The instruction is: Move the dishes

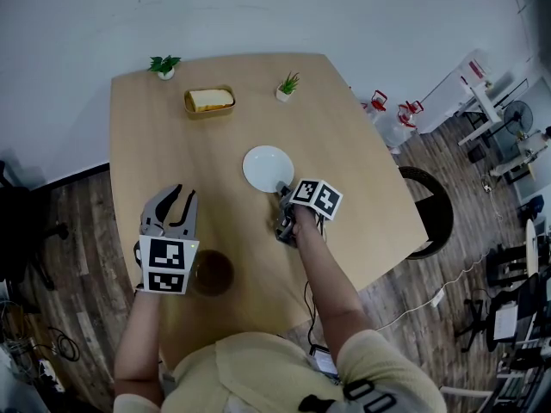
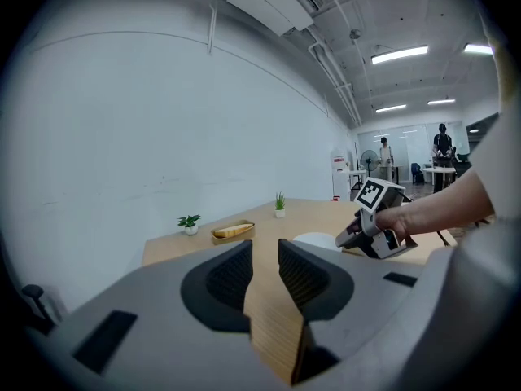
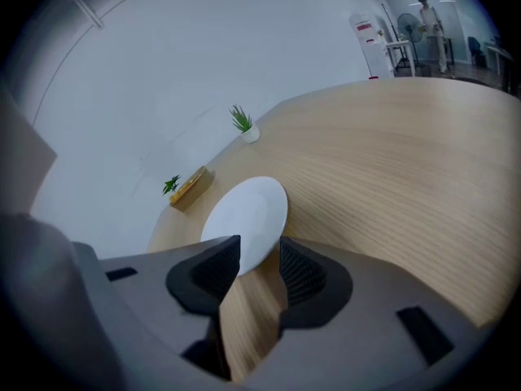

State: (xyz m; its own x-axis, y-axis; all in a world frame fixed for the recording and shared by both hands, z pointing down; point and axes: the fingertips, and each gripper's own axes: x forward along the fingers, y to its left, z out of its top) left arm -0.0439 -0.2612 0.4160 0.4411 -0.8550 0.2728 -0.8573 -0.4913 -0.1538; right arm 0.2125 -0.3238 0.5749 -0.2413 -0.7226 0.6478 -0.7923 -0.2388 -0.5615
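A white plate [image 1: 266, 166] [image 3: 244, 218] lies near the middle of the wooden table [image 1: 344, 144]. My right gripper [image 1: 283, 193] [image 3: 260, 255] is at the plate's near edge, open, with the rim reaching in between its jaws. A dark brown bowl [image 1: 213, 273] sits at the near edge of the table, just right of my left gripper's marker cube. The left gripper [image 1: 182, 194] [image 2: 265, 255] hovers over bare wood at the near left, open and holding nothing. In the left gripper view the plate [image 2: 313, 239] shows low beside the right gripper.
A yellow tray with bread [image 1: 209, 101] [image 3: 189, 187] stands at the far side, between two small potted plants [image 1: 164, 64] [image 1: 287, 85]. A dark round stool [image 1: 430, 209] stands off the table's right edge. Desks and people are far off in the room.
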